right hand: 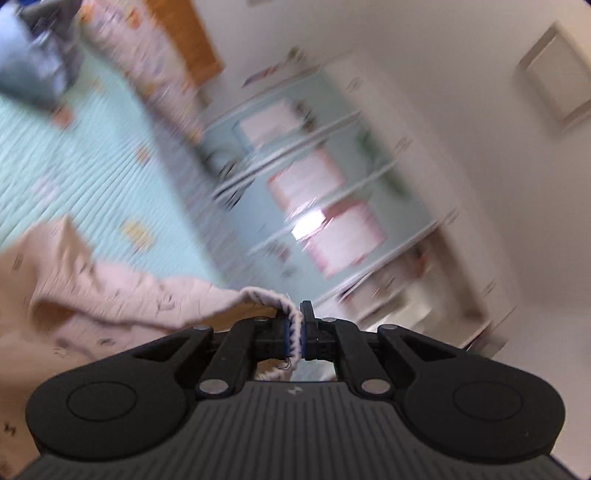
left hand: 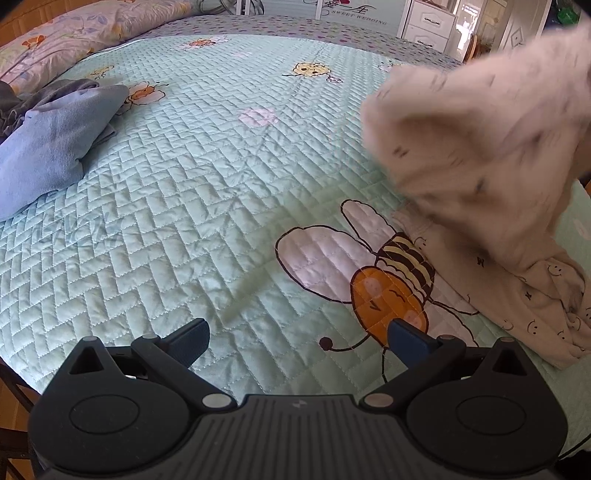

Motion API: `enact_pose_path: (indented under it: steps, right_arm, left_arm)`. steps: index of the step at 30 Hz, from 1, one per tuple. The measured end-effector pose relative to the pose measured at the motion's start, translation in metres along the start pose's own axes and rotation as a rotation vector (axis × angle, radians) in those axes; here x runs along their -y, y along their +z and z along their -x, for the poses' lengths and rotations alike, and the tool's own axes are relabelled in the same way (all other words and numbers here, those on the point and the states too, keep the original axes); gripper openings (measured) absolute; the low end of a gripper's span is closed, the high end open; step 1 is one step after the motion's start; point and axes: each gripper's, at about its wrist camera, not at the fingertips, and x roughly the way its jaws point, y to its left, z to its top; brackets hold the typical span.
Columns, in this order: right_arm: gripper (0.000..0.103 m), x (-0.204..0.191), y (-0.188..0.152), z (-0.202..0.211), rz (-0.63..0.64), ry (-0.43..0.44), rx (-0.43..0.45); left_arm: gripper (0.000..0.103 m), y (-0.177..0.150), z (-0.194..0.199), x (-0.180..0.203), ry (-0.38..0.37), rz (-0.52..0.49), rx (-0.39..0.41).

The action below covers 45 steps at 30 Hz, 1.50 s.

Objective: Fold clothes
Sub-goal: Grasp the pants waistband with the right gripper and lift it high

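A cream garment with small smiley prints (left hand: 476, 147) hangs lifted and blurred at the right of the left wrist view, its lower part (left hand: 528, 295) still resting on the bed. My right gripper (right hand: 295, 325) is shut on the ribbed edge of that garment (right hand: 110, 299), which trails off to the left and down. My left gripper (left hand: 297, 336) is open above the quilt, with nothing between its blue-padded fingers (left hand: 406, 338), left of the garment and apart from it.
The mint quilted bedspread (left hand: 184, 206) with bee prints covers the bed. A heap of blue and grey clothes (left hand: 51, 144) lies at the far left beside a floral pillow (left hand: 74, 33). White drawers (left hand: 428, 22) stand beyond the bed. The right wrist view is motion-blurred.
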Motion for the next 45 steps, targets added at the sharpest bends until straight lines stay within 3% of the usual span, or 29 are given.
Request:
enact_pose_path:
  steps: [10, 15, 21, 26, 29, 33, 36, 41, 45]
  right_arm:
    - [0.006, 0.154, 0.124, -0.009, -0.001, -0.245, 0.247]
    - [0.006, 0.202, 0.187, -0.006, -0.028, -0.296, 0.339]
    - [0.006, 0.266, 0.246, -0.006, -0.153, -0.359, 0.382]
    - [0.006, 0.318, 0.257, -0.002, -0.295, -0.373, 0.387]
    - [0.006, 0.320, 0.239, -0.005, -0.334, -0.312, 0.335]
    - [0.006, 0.291, 0.189, -0.011, -0.361, -0.197, 0.241]
    - [0.006, 0.239, 0.133, -0.018, -0.353, -0.063, 0.129]
    - [0.006, 0.133, 0.022, -0.041, -0.359, 0.156, -0.130]
    - [0.006, 0.070, -0.060, -0.051, -0.382, 0.227, -0.305]
  left_arm:
    - [0.102, 0.002, 0.005, -0.005, -0.016, 0.018, 0.019]
    - [0.102, 0.001, 0.002, -0.010, -0.029, 0.034, 0.016]
    - [0.102, -0.001, 0.000, -0.020, -0.037, 0.053, 0.015]
    - [0.102, 0.000, -0.001, -0.031, -0.037, 0.093, 0.023]
    - [0.102, 0.000, -0.001, -0.034, -0.033, 0.102, 0.024]
    - [0.102, -0.001, -0.001, -0.033, -0.021, 0.098, 0.022]
    - [0.102, -0.003, -0.001, -0.030, -0.008, 0.090, 0.018]
    - [0.102, -0.006, 0.000, -0.023, 0.016, 0.058, 0.003]
    - [0.102, -0.009, -0.002, -0.013, 0.038, 0.017, -0.015]
